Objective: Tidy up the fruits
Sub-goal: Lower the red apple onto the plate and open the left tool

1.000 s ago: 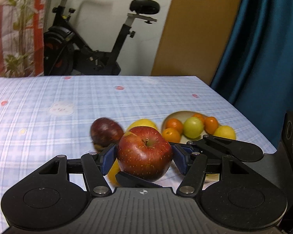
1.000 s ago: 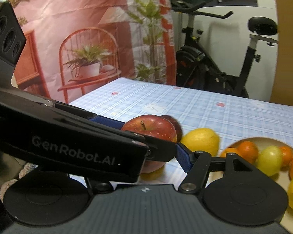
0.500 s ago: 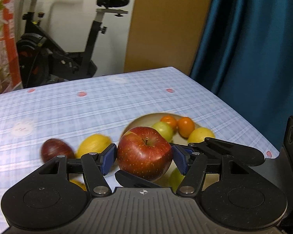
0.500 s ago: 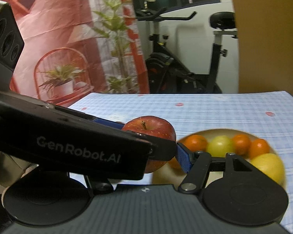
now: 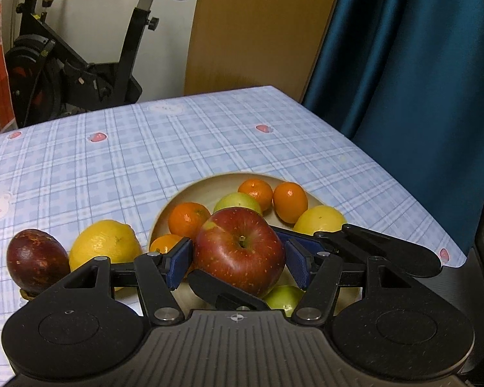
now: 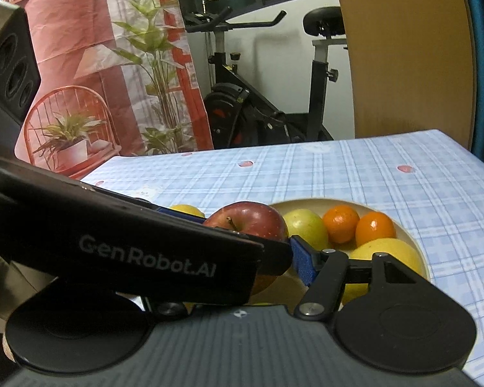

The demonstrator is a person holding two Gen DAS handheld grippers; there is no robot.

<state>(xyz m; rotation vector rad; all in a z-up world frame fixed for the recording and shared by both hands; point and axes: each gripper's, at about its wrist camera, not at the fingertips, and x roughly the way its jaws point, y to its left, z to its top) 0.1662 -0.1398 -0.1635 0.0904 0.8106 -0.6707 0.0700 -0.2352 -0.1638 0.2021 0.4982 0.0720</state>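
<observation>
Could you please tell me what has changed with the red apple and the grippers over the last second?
The red apple, held between both grippers, has been carried sideways from beside the dark fruit and loose lemon to above the bowl. Nothing was released: the left gripper and the right gripper stay shut on it. The bowl's fruit has not moved.
</observation>
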